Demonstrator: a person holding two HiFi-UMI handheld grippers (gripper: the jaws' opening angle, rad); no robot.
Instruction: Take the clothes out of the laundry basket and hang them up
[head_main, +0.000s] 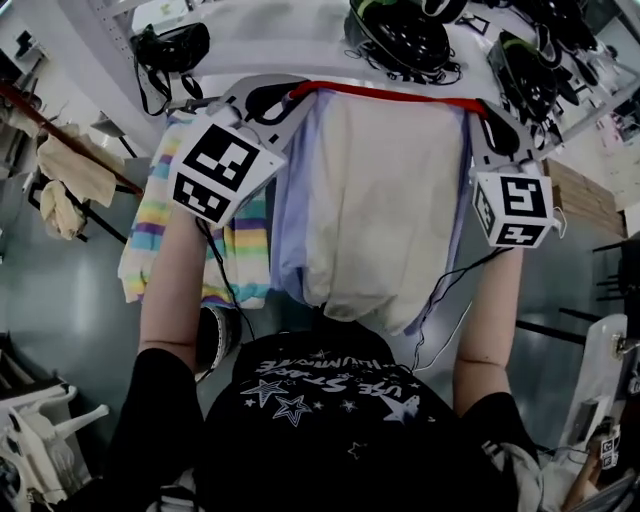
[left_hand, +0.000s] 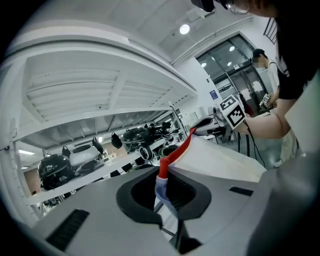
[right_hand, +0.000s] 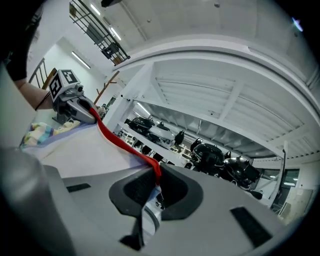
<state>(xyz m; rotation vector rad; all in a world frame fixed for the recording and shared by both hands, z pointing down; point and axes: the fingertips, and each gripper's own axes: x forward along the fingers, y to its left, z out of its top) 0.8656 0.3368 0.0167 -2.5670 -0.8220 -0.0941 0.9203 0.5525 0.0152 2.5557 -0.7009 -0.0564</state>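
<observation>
Head view shows the left gripper (head_main: 262, 100) and right gripper (head_main: 497, 130) each pinched on one end of what may be a red hanger (head_main: 390, 95), so the pale garment (head_main: 380, 200) hangs spread between them, ready to hang up.

white room with a loaded rack over a grey floor

a white rack (head_main: 290, 40) runs across the far side, its shelves crowded with black headsets (head_main: 405, 35) and cables; seen from below, its upper shelf is ribbed and white. the floor (head_main: 60, 300) is smooth grey. at the left a brown rail (head_main: 60, 120) carries beige towels (head_main: 75, 170), and white chairs (head_main: 40, 420) stand in the near left corner. a wooden board (head_main: 580, 195) lies at the right. a round ceiling lamp (left_hand: 185, 29) shines above tall glass doors (left_hand: 235, 65), where a person (left_hand: 272, 75) stands; strip lights (right_hand: 80, 60) line a white wall.
</observation>
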